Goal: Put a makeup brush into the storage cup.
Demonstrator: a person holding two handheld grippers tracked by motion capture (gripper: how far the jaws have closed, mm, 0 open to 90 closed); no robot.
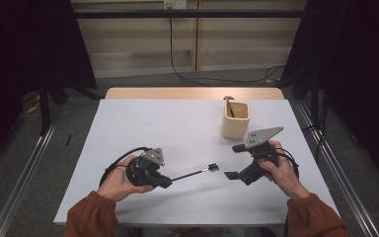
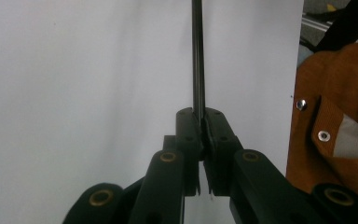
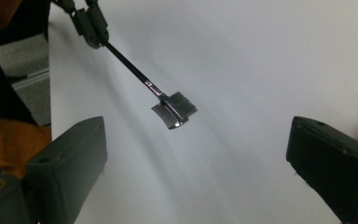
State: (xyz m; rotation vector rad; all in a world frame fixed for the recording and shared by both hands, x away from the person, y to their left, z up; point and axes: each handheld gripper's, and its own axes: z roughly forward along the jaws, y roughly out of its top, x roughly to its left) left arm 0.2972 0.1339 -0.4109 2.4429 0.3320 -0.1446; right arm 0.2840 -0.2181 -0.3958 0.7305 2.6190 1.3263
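My left gripper (image 1: 168, 181) lies low over the white table (image 1: 177, 123), front left, shut on the thin black handle of a small tool (image 1: 190, 174). The tool's flat, shiny head (image 1: 210, 168) points right, toward my right gripper (image 1: 234, 161). In the left gripper view the jaws (image 2: 200, 116) meet around the handle (image 2: 197, 56), which runs straight up. My right gripper (image 3: 198, 149) is open with nothing between its jaws, and the tool's head (image 3: 173, 109) hovers just beyond them. A beige cup (image 1: 235, 121) stands at the back right with a dark-handled tool (image 1: 229, 106) in it.
The cup stands just behind my right gripper. A bare wooden strip (image 1: 192, 93) runs along the table's far edge. Metal rails (image 1: 24, 173) flank the table on the floor, and dark curtains hang on both sides. An orange sleeve (image 2: 335, 121) lies near the table's right edge.
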